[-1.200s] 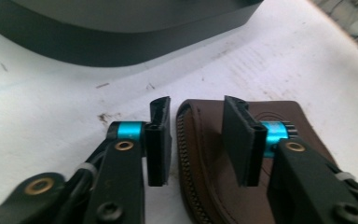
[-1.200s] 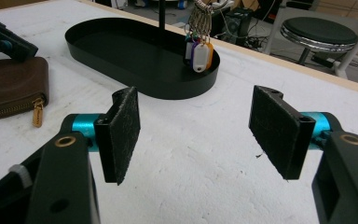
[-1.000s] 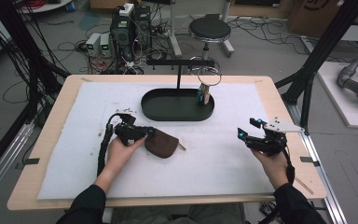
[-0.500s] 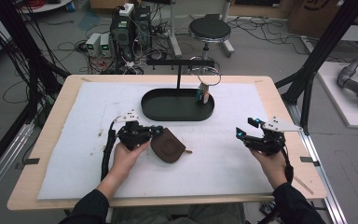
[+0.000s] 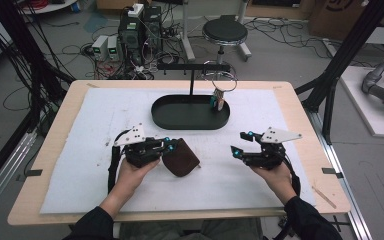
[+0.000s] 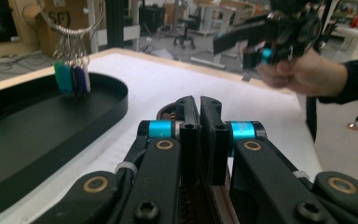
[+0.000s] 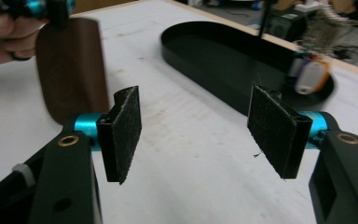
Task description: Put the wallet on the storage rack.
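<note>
Pouch between closed left gripper jaws

overhead forward-down, two close claw cameras, shared tray

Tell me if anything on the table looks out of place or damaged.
Nothing stands out. The brown leather pouch is clamped in the left gripper, the black tray sits square with the key ring hanging above it, and the right gripper is open.

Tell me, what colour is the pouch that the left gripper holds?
Dark brown; the pouch shows best in the right gripper view.
</note>
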`<action>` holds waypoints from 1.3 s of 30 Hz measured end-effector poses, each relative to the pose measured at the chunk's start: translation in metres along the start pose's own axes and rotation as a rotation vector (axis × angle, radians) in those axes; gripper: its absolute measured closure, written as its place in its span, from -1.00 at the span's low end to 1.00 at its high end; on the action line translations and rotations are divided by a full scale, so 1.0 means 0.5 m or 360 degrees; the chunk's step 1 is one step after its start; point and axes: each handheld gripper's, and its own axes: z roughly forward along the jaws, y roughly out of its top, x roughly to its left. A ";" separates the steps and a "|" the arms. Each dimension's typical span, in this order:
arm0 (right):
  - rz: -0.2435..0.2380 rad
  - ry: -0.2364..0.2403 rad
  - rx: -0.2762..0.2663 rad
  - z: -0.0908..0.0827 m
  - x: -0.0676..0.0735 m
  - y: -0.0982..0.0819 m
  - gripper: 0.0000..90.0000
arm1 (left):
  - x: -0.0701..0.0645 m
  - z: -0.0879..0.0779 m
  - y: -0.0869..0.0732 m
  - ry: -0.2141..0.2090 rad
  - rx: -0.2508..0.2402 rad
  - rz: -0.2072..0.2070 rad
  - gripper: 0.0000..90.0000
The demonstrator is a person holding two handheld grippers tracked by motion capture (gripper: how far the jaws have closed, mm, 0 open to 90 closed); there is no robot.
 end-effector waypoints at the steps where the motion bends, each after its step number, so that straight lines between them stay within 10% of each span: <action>1: -0.0006 0.0029 0.0009 0.005 0.004 0.001 -0.20 | -0.002 0.000 0.003 -0.0008 -0.0013 0.0004 0.92; 15: 0.0012 0.0430 0.0022 0.040 0.030 0.006 -0.20 | -0.040 0.031 0.047 -0.0180 -0.0309 0.0043 0.92; 25: 0.0025 0.0662 0.0044 0.061 0.044 0.010 -0.01 | -0.049 0.045 0.054 -0.0241 -0.0380 0.0047 0.92; 32: 0.0015 0.0763 0.0064 0.057 0.039 0.014 0.52 | -0.047 0.043 0.053 -0.0227 -0.0354 0.0050 0.90; 36: -0.0022 0.0740 0.0122 0.048 0.035 0.024 0.54 | -0.041 0.037 0.053 -0.0233 -0.0245 0.0033 0.75; 39: -0.0107 0.0691 0.0194 0.040 0.035 0.031 0.55 | -0.038 0.034 0.064 -0.0209 -0.0022 0.0037 0.38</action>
